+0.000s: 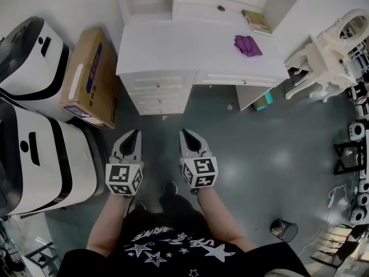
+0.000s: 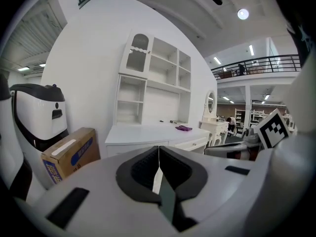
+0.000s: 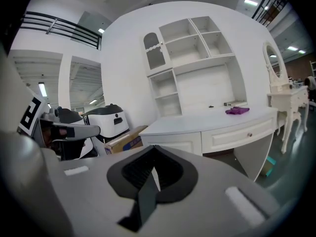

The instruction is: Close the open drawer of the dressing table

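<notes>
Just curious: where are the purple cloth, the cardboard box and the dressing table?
purple cloth [image 1: 248, 45], head view, its middle.
cardboard box [image 1: 86, 82], head view, its top face.
dressing table [image 1: 173, 45], head view, bare tabletop.

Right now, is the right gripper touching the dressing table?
Apart. The head view shows a stretch of floor between the right gripper and the dressing table.

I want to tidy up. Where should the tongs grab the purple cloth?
Pinch a raised wrinkle of the purple cloth from above, reaching over the front edge of the dressing table: it lies crumpled and low on the flat top.
</notes>
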{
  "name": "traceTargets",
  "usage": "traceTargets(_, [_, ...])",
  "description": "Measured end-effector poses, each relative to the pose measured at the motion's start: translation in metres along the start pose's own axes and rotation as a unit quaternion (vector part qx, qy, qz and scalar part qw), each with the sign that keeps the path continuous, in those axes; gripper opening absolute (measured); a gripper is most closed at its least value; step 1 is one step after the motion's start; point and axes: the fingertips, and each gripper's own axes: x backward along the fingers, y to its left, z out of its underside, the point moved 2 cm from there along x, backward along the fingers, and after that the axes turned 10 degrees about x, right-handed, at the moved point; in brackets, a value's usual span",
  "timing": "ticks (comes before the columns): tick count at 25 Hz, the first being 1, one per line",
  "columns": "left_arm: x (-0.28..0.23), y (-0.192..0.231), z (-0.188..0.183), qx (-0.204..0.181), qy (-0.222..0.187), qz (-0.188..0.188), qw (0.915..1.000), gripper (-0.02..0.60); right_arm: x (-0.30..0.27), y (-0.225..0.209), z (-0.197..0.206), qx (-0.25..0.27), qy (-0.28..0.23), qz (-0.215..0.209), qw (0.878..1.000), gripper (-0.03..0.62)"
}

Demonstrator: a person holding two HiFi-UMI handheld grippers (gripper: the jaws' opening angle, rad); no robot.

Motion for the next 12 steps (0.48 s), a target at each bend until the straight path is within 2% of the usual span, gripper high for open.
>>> traceTargets(6, [0.025, -0.001, 0.008, 0.007, -0.002, 0.006, 1.0, 0.011, 0.01, 0.018, -0.006, 0.022, -0.005, -0.006, 1.0, 0.003])
traceTargets(12, [0.064, 0.009, 0.022, 0.014, -0.01, 0.021, 0.9996, 0.011, 0.03, 0.054, -0.007, 0.039, -0.015, -0.001, 0.999, 0.003])
